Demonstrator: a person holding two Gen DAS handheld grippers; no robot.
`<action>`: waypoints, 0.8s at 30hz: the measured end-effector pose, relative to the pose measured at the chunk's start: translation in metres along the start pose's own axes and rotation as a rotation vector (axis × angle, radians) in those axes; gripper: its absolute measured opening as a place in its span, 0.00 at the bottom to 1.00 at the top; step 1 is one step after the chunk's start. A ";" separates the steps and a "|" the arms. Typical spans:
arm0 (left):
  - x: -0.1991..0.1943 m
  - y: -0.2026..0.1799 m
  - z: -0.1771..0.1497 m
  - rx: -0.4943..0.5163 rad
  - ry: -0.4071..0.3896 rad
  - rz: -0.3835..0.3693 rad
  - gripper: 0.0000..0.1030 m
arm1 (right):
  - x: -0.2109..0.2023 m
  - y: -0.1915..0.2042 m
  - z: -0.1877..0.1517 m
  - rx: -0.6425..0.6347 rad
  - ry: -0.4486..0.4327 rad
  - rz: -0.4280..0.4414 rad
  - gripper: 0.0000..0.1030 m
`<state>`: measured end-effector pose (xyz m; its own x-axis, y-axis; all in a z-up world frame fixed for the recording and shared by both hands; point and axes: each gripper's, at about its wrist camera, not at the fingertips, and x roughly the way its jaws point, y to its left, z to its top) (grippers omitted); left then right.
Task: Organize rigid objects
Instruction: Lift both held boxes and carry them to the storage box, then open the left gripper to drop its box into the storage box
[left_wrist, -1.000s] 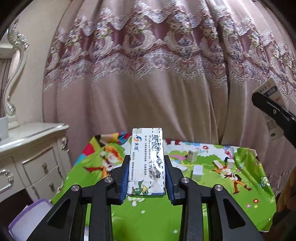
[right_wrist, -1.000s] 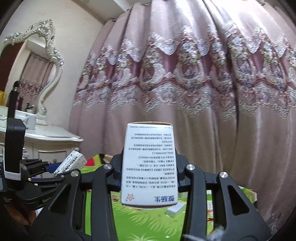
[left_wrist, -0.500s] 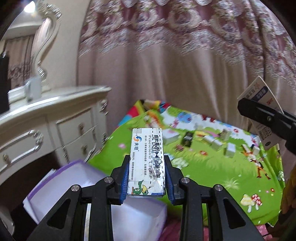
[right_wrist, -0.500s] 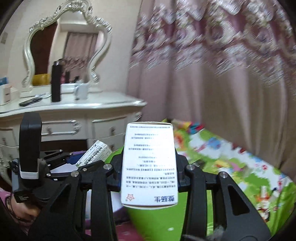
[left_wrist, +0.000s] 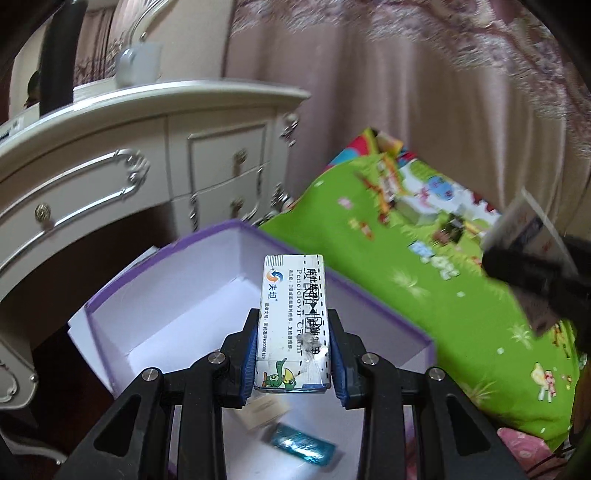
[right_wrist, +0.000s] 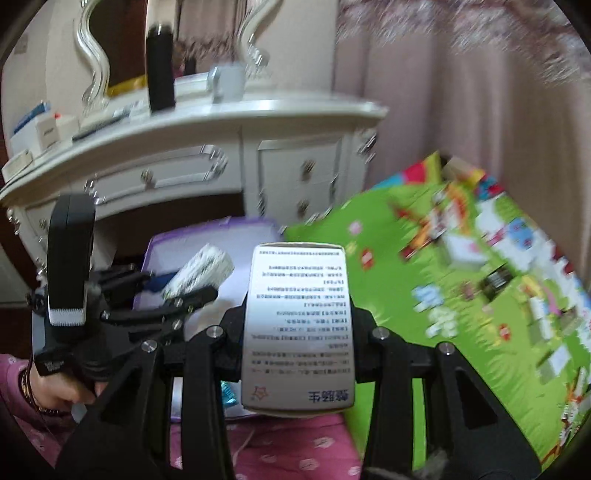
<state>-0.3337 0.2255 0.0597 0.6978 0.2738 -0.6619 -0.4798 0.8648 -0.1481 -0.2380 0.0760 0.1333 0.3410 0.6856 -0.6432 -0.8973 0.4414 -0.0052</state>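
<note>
The left gripper (left_wrist: 293, 350) is clamped on a cream carton (left_wrist: 293, 321); the blue pads press its two long sides near the lower end, and most of the carton projects forward past the pads. The right gripper (right_wrist: 299, 332) is clamped likewise on a larger white carton (right_wrist: 299, 325), held across its width at mid-length.

Handling: both cartons are judged light, thin cardboard, stiff along the edges but crushable across the faces. The cream carton shows scuffed print near the pads. Grip the narrow sides, close to an end flap, where the walls brace each other. The printed surfaces look smooth and may slip under a loose grip.

Clearance: a purple box (left_wrist: 369, 295) lies open directly below and ahead of the left gripper. Its far wall stands just beyond the cream carton's tip. Two small items, one teal (left_wrist: 303, 446), lie beneath the fingers; the rest of the floor is bare. The box sits left of and below the right gripper, with the left gripper between. The green mat (left_wrist: 443, 302) borders the box on the right, a dresser (left_wrist: 147, 155) beyond it.
</note>
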 end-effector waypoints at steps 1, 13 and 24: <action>0.002 0.005 -0.001 -0.003 0.010 0.015 0.34 | 0.008 0.002 -0.002 -0.001 0.020 0.018 0.42; 0.040 0.049 -0.017 -0.034 0.190 0.111 0.34 | 0.073 0.055 -0.032 -0.135 0.215 0.121 0.42; 0.052 0.056 -0.019 -0.080 0.269 0.158 0.75 | 0.093 0.048 -0.046 -0.057 0.257 0.180 0.55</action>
<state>-0.3344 0.2802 0.0027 0.4509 0.2720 -0.8501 -0.6190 0.7815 -0.0782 -0.2628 0.1342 0.0377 0.1001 0.5777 -0.8101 -0.9534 0.2887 0.0881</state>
